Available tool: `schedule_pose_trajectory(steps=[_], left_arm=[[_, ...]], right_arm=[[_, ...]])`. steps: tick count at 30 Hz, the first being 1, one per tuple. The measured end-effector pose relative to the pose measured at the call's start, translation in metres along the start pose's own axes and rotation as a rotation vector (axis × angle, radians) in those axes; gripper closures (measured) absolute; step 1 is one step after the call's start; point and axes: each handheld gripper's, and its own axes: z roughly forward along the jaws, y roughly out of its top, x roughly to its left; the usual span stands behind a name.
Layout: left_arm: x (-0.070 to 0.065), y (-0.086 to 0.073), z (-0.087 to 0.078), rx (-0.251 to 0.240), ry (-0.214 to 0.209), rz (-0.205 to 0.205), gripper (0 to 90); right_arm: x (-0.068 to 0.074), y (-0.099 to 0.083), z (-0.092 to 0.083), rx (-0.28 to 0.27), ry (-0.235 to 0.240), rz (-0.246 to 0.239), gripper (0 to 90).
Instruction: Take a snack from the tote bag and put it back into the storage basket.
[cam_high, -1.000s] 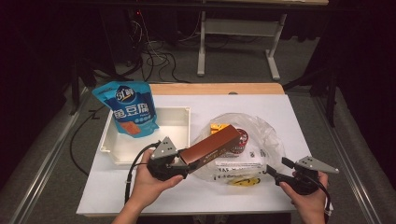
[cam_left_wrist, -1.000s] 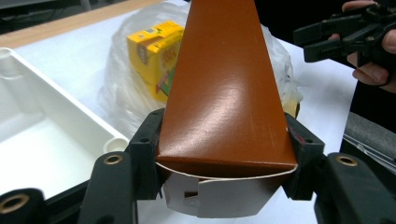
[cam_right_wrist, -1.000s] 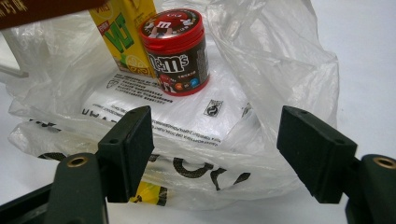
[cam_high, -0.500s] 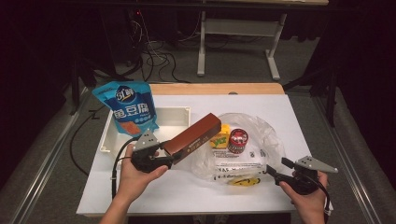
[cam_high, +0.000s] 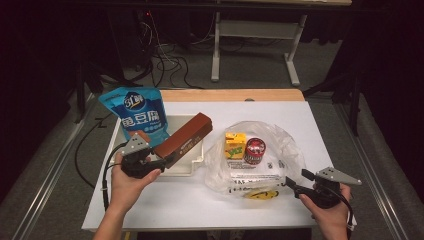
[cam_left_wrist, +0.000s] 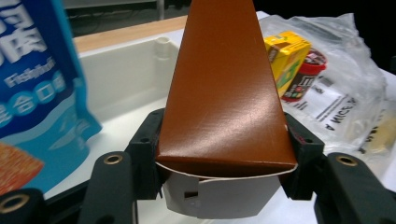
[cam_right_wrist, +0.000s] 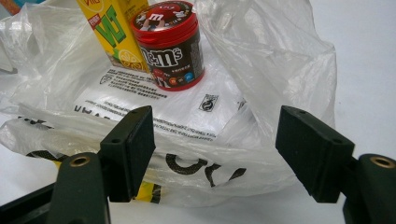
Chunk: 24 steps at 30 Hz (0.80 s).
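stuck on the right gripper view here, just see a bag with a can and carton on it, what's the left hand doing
Observer: The left gripper is shut on a long brown box, holding it by one end.
Operator: where's the box pointing
Observer: It slants up over the white tray, beside the plastic bag.
Operator: anything in that tray
Observer: A blue pouch stands at its far left corner.

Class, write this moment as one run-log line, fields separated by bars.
left tongs: shut on brown box | box: above white tray | right tongs: open beside plastic bag
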Motion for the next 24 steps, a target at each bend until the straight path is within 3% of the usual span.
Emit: schedule_pose_trajectory(steps=[10, 24], left_arm=[[0.020, -0.012, 0.001, 0.026, 0.056, -0.046, 43.8], [0.029, -0.035, 0.024, 0.110, 0.085, -0.059, 43.7]], right_arm=[[0.000, -0.001, 0.001, 0.009, -0.006, 0.008, 29.1], [0.001, -0.001, 0.004, 0.018, -0.003, 0.005, 29.4]])
